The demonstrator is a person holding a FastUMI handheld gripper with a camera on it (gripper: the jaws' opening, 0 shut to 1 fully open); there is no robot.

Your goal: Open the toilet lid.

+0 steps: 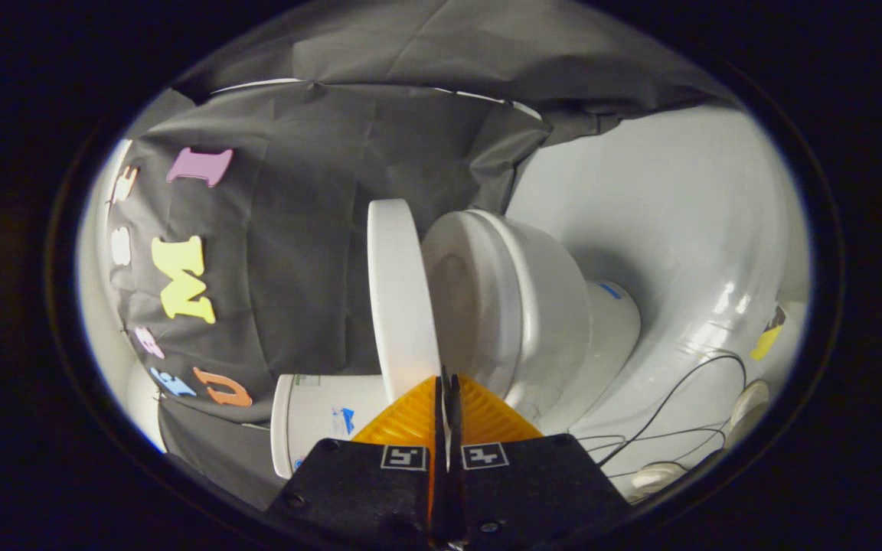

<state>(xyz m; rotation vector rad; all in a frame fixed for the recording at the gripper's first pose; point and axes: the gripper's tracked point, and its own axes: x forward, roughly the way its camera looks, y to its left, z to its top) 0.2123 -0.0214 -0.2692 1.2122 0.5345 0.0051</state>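
The white toilet lid (403,298) is raised well clear of the seat (487,306) and stands close to the tank (318,425). The bowl (563,321) and its pedestal lie beyond the seat. My gripper (445,380) is shut, its orange fingers (487,417) pressed together with nothing visible between them. The tips sit right at the lid's near edge, in the gap between lid and seat. Whether they touch the lid I cannot tell.
Black cloth hangs behind the lid and the tank. On the bowl's far side a glossy white surface (678,229) carries thin black cables (678,394) and a few white round objects (747,402).
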